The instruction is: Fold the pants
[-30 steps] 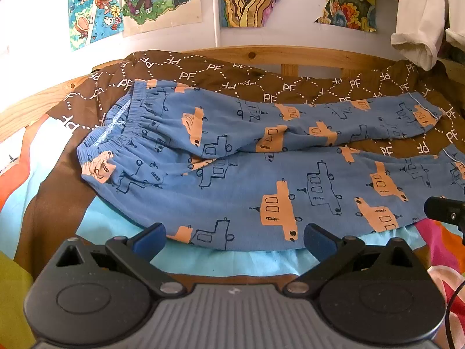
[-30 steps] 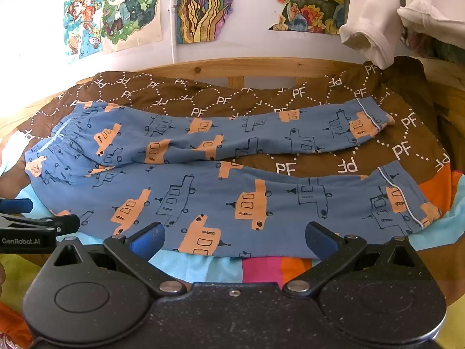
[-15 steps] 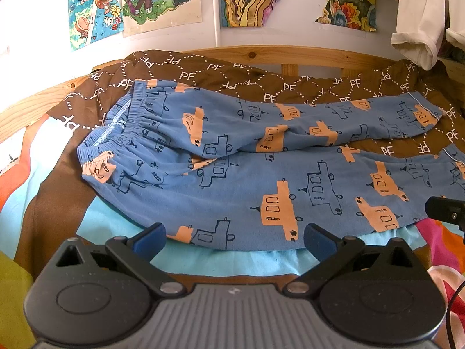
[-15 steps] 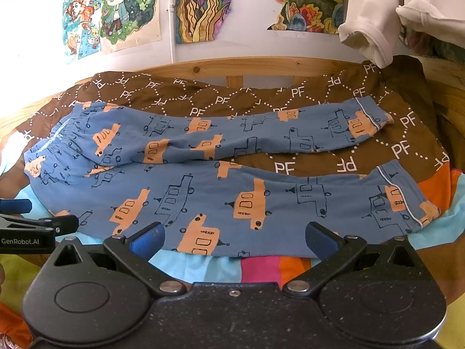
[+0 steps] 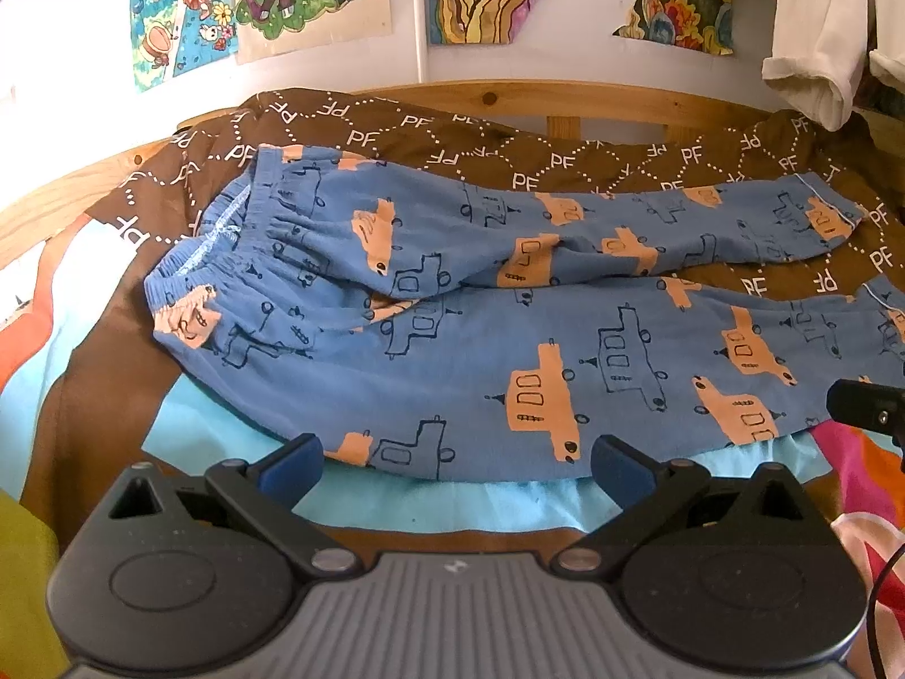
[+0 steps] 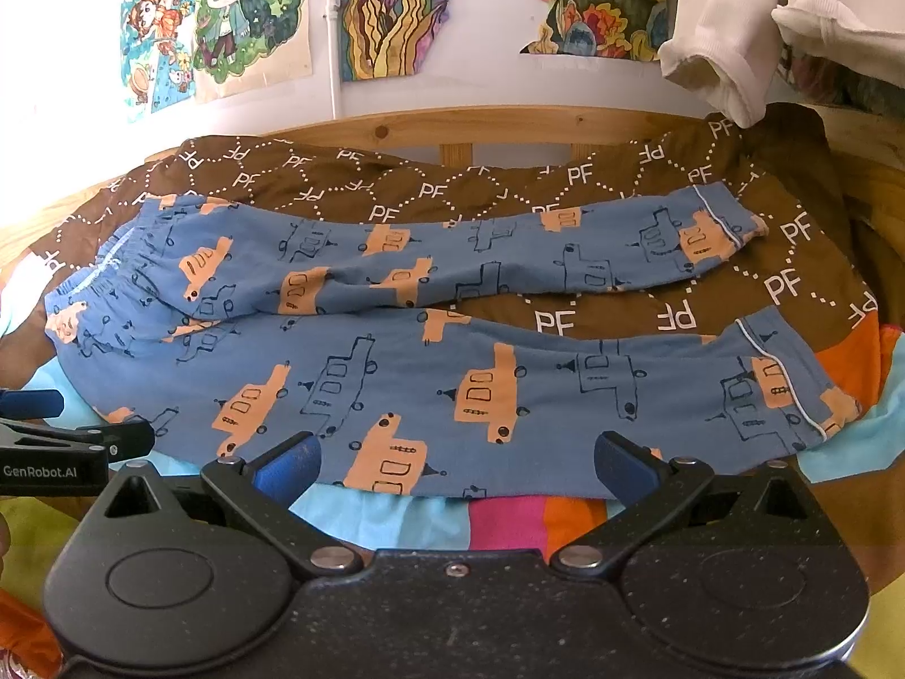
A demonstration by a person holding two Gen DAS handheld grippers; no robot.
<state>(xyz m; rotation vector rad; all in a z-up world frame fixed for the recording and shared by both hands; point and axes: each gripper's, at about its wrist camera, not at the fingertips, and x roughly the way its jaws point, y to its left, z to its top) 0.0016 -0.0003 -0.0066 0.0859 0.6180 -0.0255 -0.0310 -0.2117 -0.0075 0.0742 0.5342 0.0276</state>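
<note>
Blue pants (image 5: pixel 481 328) with orange and outlined vehicle prints lie spread flat on the bed, waistband at the left, both legs running right and apart. They also show in the right wrist view (image 6: pixel 430 351). My left gripper (image 5: pixel 455 467) is open and empty, just short of the near edge of the near leg, toward the waist end. My right gripper (image 6: pixel 455 467) is open and empty, just short of the same edge, nearer the cuffs. Each gripper's tip shows at the edge of the other's view.
A brown blanket (image 6: pixel 565 175) with white "PF" letters lies under the pants, over a multicoloured sheet (image 6: pixel 509 520). A wooden bed rail (image 5: pixel 565 102) runs behind. Drawings hang on the wall (image 6: pixel 396 11). White clothing (image 6: pixel 724 45) hangs at the upper right.
</note>
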